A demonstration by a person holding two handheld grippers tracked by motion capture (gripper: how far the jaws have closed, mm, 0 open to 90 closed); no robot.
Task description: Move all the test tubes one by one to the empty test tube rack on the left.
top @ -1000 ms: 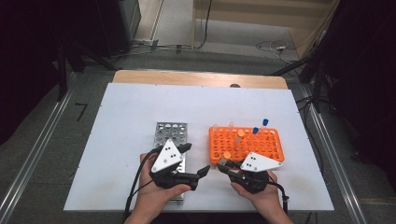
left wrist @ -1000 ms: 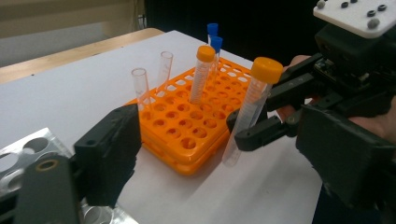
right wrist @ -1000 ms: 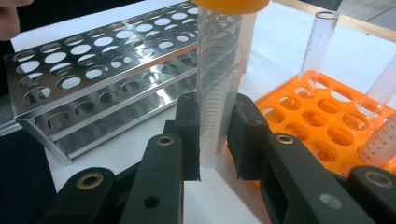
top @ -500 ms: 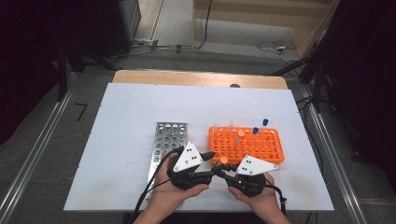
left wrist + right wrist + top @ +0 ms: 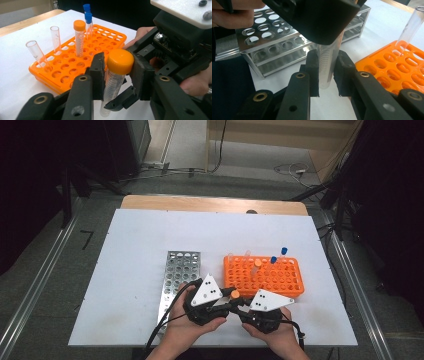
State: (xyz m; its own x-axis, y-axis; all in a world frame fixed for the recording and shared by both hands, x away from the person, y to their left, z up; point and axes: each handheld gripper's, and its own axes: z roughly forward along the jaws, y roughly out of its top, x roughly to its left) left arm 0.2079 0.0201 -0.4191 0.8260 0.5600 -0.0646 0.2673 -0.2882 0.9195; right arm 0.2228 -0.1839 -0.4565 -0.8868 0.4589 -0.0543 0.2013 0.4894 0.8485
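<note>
Tube (image 5: 113,82) with orange cap (image 5: 120,61) upright just above worktop (image 5: 130,250), beside orange rack (image 5: 265,276). Your right tool (image 5: 325,72) clamps tube body; your left tool (image 5: 117,67), jaws just closing, grips cap.

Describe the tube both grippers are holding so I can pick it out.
Start at the orange rack on the white table, then look just in front of its near left corner. The orange-capped tube hangs there between both grippers' jaws, off the rack; its orange-capped twin stands in the rack.
</note>
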